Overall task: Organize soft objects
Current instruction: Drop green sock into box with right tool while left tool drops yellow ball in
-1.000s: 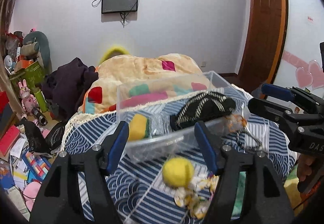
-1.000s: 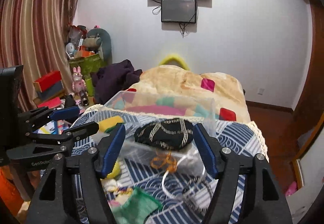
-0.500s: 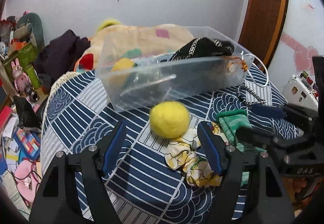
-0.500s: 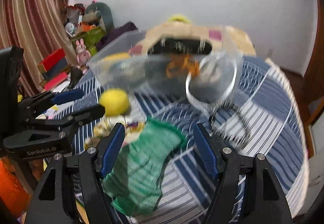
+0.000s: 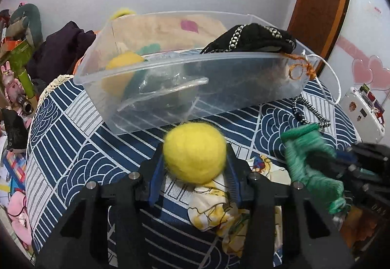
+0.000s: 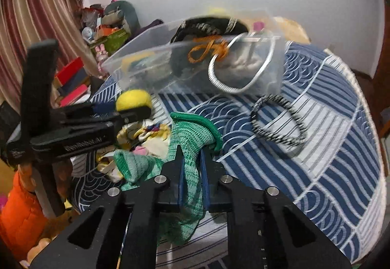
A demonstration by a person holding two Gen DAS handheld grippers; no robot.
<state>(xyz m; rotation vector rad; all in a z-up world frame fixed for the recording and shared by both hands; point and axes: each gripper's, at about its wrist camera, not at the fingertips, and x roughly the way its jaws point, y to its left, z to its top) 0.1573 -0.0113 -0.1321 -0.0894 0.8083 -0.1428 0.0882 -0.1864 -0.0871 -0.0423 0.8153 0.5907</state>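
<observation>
My left gripper (image 5: 193, 159) is shut on a fuzzy yellow ball (image 5: 194, 152) just in front of the clear plastic bin (image 5: 170, 88). It also shows in the right wrist view (image 6: 132, 108). My right gripper (image 6: 191, 162) is shut on a green knitted cloth (image 6: 190, 147), which hangs from it (image 5: 309, 159). A yellow-white printed cloth (image 5: 217, 210) lies crumpled under both grippers. The bin holds a black patterned cloth (image 5: 253, 37), a second yellow ball (image 5: 121, 71) and an orange cord (image 6: 207, 50).
The table wears a blue and white patterned cover (image 6: 329, 147). A black-white cord loop (image 6: 277, 120) and a white cord (image 6: 234, 74) lie at the bin's right end. Clutter and toys (image 5: 17, 88) fill the floor at left. A white case (image 5: 360, 113) stands at right.
Both grippers came down and forward to the table. The left one closed on the yellow ball and the right one closed on the green cloth.
</observation>
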